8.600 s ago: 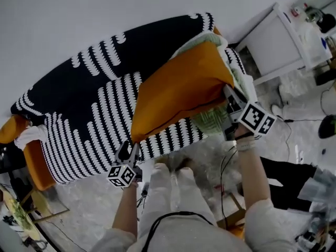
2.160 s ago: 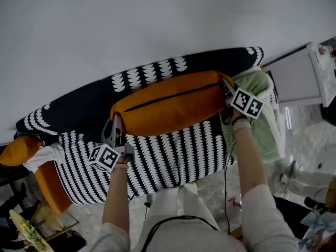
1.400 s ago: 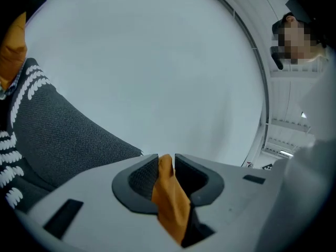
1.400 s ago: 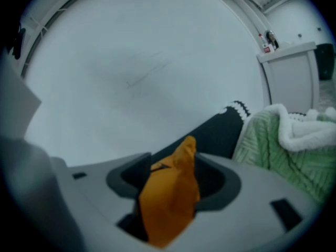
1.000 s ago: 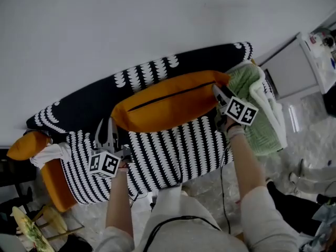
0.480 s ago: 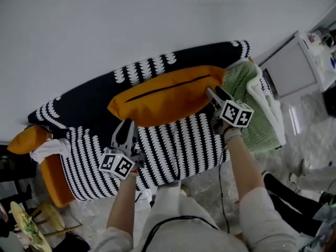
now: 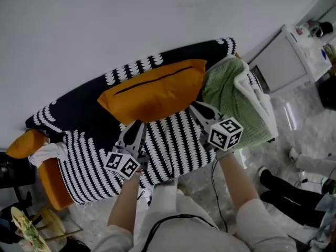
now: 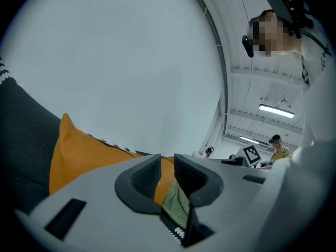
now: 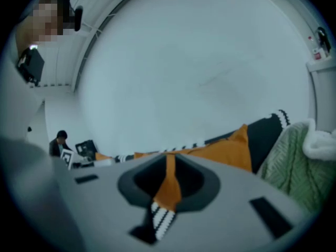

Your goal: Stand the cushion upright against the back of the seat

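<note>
Neither of my claws had anything to steady. The left claw (image 7: 135,129) hung over the striped seat (image 7: 168,140) with its jaws a little apart and empty. The right claw (image 7: 198,109) had just been closing, down to a thin slit with nothing in it. So the orange cushion (image 7: 152,91) stood on its own, leaning on the dark backrest (image 7: 79,96) with its lower edge on the seat.

My worry was a forward slump. The cushion looked soft and plump, and if its foot crept out over the seat cover it would likely tip face-down. The green blanket (image 7: 226,93) bunched at its right end could also nudge that end away from the backrest. A careless brush from either claw in passing would do the same, because both hung near it.

Its long axis ran along the backrest, left to right in the head view and rising slightly to the right. It stood on one long edge — the dark seam line along its top faced up — and its broad face looked out toward me.
</note>
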`<act>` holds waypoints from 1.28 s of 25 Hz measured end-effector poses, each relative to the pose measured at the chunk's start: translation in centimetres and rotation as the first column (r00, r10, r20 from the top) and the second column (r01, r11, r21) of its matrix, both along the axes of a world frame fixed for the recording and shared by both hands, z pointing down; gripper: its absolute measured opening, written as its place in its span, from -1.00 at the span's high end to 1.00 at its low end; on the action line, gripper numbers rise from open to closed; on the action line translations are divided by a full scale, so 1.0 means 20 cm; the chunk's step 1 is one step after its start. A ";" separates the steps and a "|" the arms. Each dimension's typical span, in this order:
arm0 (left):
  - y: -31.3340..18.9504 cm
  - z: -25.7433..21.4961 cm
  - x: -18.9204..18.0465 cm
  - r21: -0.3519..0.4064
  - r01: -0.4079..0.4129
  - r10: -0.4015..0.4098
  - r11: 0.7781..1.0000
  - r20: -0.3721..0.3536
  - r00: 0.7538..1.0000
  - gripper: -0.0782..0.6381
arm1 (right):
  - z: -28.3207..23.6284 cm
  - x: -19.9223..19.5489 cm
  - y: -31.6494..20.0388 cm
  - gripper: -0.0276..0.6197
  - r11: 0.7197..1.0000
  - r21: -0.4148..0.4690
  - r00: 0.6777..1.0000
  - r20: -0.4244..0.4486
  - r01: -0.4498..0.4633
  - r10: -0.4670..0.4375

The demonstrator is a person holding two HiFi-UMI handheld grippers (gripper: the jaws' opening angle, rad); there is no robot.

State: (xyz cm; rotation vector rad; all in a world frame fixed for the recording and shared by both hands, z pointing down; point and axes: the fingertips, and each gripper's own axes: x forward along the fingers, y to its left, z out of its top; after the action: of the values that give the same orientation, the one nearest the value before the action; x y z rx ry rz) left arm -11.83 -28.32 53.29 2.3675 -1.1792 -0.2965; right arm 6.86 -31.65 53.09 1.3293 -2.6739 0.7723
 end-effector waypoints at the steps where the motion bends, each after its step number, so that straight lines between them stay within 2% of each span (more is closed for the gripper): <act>1: 0.01 -0.02 0.03 0.006 -0.013 0.013 1.000 0.000 1.000 0.50 | -0.03 -0.02 0.04 0.74 1.000 0.012 1.000 -0.001 0.014 -0.014; 10: 0.19 -0.24 0.21 0.049 -0.097 0.096 0.994 0.004 0.995 0.68 | -0.35 -0.19 0.35 0.85 0.987 0.112 0.993 -0.041 0.117 -0.113; 17: 0.39 -0.37 0.29 0.047 -0.139 0.139 0.989 0.012 0.990 0.71 | -0.45 -0.33 0.59 0.86 0.980 0.109 0.985 -0.061 0.169 -0.163; 21: 0.51 -0.44 0.31 0.049 -0.165 0.164 0.985 0.027 0.986 0.71 | -0.50 -0.37 0.72 0.86 0.982 0.097 0.986 -0.023 0.164 -0.163; 26: 0.66 -0.54 0.32 0.034 -0.213 0.214 0.976 -0.020 0.977 0.71 | -0.56 -0.42 0.88 0.86 0.979 0.089 0.983 -0.010 0.184 -0.184; 32: 0.81 -0.61 0.36 0.054 -0.246 0.245 0.968 0.030 0.969 0.71 | -0.65 -0.44 1.02 0.86 0.974 0.123 0.982 -0.046 0.189 -0.185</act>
State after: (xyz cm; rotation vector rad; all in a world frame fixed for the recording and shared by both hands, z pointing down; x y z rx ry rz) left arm -4.70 -12.09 41.02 2.5407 -0.8842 -0.2217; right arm -1.93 -11.31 40.07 1.0803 -2.8102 0.5624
